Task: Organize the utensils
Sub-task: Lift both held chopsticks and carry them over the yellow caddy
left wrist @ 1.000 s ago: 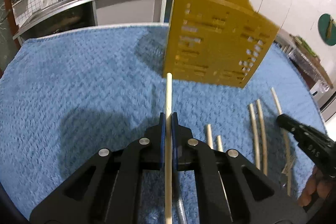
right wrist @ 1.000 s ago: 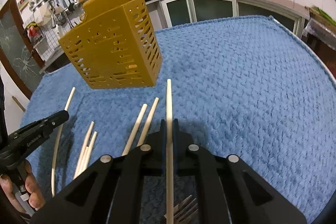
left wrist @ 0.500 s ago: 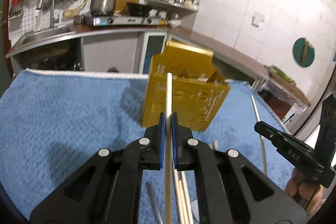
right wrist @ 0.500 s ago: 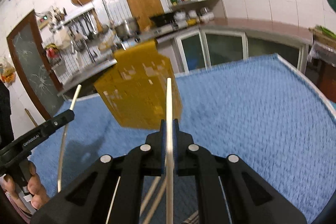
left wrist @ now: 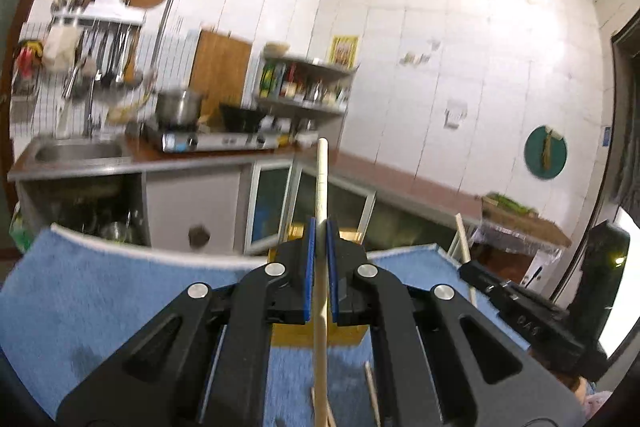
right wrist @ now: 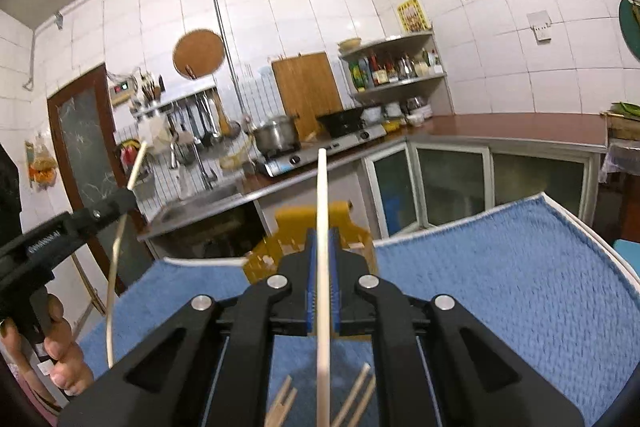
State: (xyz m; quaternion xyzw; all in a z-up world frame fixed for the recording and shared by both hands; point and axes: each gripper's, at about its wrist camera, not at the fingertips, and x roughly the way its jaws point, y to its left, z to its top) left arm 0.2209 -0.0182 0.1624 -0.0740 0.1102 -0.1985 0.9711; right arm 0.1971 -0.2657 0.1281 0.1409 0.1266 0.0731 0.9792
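My left gripper [left wrist: 319, 227] is shut on a pale wooden chopstick [left wrist: 322, 179] that stands up between the blue pads, raised above the blue towel [left wrist: 112, 291]. My right gripper [right wrist: 322, 239] is shut on a second chopstick [right wrist: 321, 187], also raised. The yellow perforated utensil holder [right wrist: 316, 219] stands on the towel just beyond both grippers, mostly hidden behind the jaws; in the left wrist view only its lower edge [left wrist: 316, 337] shows. Loose chopsticks [right wrist: 356, 399] lie on the towel below. The right gripper body [left wrist: 528, 323] shows at the right; the left gripper [right wrist: 68, 227] with its chopstick shows at the left.
A kitchen counter [right wrist: 500, 131] with a gas stove [right wrist: 320, 151], a pot and a sink [left wrist: 76, 151] runs behind the table. The towel's white far edge [right wrist: 568, 215] marks the table's back. A shelf of bottles [right wrist: 396, 67] hangs on the tiled wall.
Both grippers have tilted up and risen with their chopsticks. The view has swung from the towel to the kitchen wall, and the yellow holder now sits low behind the jaws.
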